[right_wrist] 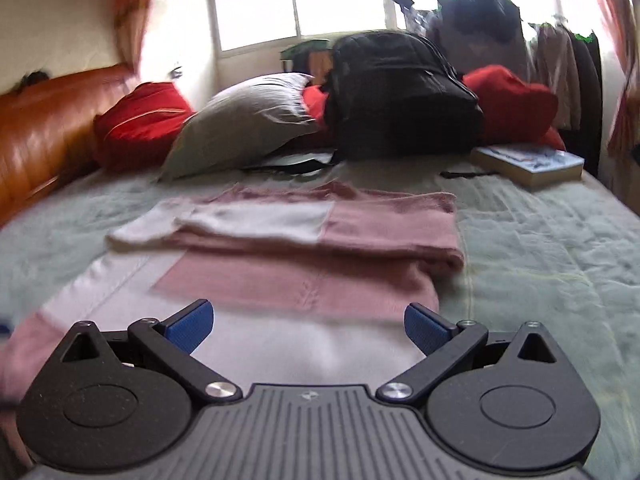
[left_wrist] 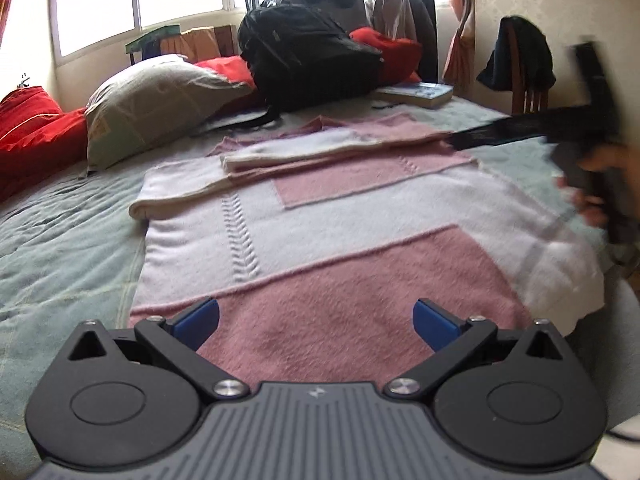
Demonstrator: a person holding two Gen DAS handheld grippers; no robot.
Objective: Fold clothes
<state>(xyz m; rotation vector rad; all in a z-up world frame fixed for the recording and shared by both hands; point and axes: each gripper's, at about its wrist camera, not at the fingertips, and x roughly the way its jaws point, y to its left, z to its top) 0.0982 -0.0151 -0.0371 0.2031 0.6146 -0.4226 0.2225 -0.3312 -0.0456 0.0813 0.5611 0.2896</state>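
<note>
A pink and white knit sweater (left_wrist: 320,216) lies flat on the bed, with both sleeves folded across its upper part (left_wrist: 332,144). My left gripper (left_wrist: 316,322) is open just above the sweater's pink hem, holding nothing. In the right wrist view the same sweater (right_wrist: 304,248) stretches ahead, its folded sleeves stacked at the far end. My right gripper (right_wrist: 306,326) is open over the sweater's white band, empty. The right gripper (left_wrist: 592,120) also shows blurred at the right edge of the left wrist view, held by a hand (left_wrist: 600,184).
A pale green bedspread (left_wrist: 60,248) covers the bed. At its far side sit a grey pillow (left_wrist: 156,100), red cushions (left_wrist: 32,132), a black backpack (left_wrist: 308,56) and a book (left_wrist: 420,94). A chair with dark clothing (left_wrist: 520,64) stands right; a brown headboard (right_wrist: 36,136) left.
</note>
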